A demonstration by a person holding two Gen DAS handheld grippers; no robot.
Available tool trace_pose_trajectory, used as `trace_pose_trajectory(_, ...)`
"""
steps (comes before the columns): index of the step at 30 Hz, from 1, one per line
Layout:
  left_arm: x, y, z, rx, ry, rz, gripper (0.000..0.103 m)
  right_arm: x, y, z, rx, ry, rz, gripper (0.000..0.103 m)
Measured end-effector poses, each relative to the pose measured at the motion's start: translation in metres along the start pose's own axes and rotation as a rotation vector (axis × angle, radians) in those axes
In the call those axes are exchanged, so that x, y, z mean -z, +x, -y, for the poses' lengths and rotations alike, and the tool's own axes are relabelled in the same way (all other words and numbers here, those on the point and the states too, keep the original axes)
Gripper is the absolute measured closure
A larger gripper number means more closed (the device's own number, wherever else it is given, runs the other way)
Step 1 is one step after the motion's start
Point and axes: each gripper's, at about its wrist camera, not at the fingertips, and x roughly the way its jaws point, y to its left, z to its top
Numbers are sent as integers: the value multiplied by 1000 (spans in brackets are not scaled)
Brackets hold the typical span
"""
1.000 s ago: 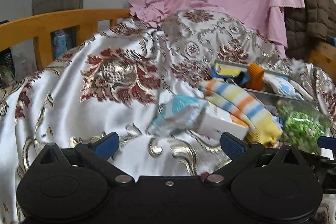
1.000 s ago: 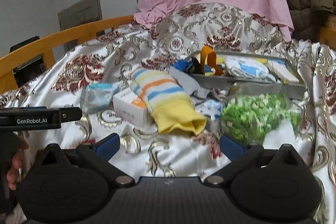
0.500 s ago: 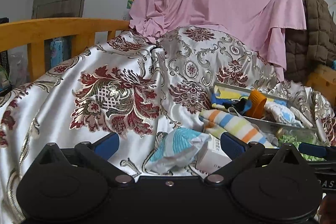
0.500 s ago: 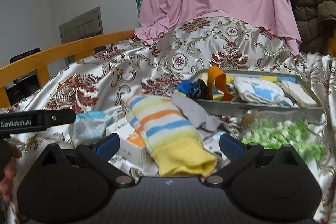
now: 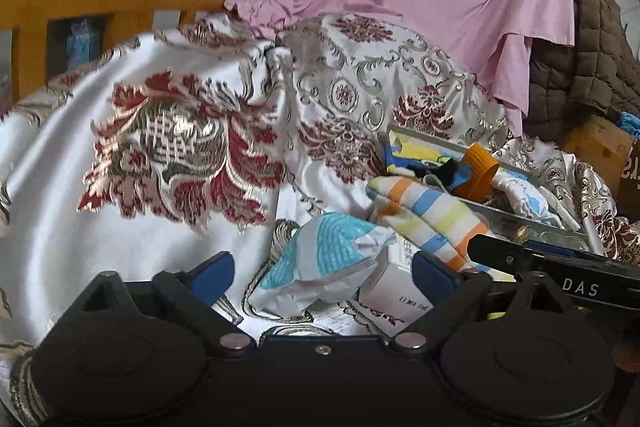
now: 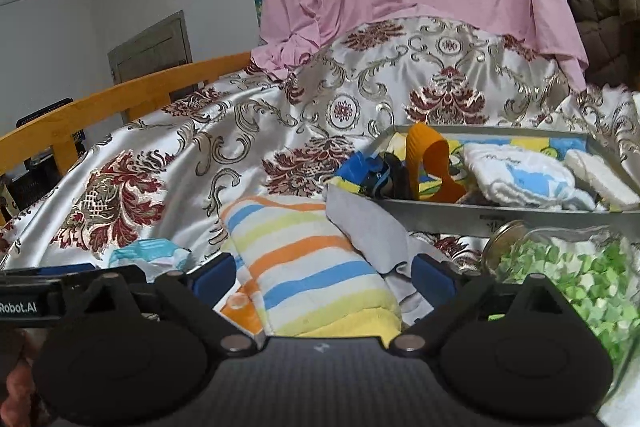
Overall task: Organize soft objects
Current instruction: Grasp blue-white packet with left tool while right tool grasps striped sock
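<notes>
Fig.: right gripper (image 6: 322,277) spread wide w/ nothing clamped, its blue pads straddling the striped sock (image 6: 308,263), which lay draped over a small white box (image 5: 394,287) on the bed cover (image 6: 200,131), probably lined up for a pinch. Left gripper (image 5: 322,273) likewise agape & empty, w/ a crumpled blue-white packet (image 5: 320,267) just ahead betw. its pads. Metal tray (image 6: 500,217) of soft items sat ahead-right of the right gripper, a glass jar (image 6: 568,267) close on its right crowding that side; open cover lay ahead-left.
</notes>
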Motion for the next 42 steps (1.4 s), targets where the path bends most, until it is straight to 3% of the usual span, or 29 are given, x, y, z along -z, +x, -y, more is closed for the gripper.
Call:
trace_pose_trajectory(14,2,13,-6,-14,-5,-35,43,4,20,-12,-25,-23,-24,18)
trace_pose_trajectory(25,1,18,-3,-10,-15,-41,50,4,24,-9,-80,29,-43,37)
trace_pose_trajectory(42,-1,15,4,-40,-28,-10,56,3,19,-7,-66,49,-48,66)
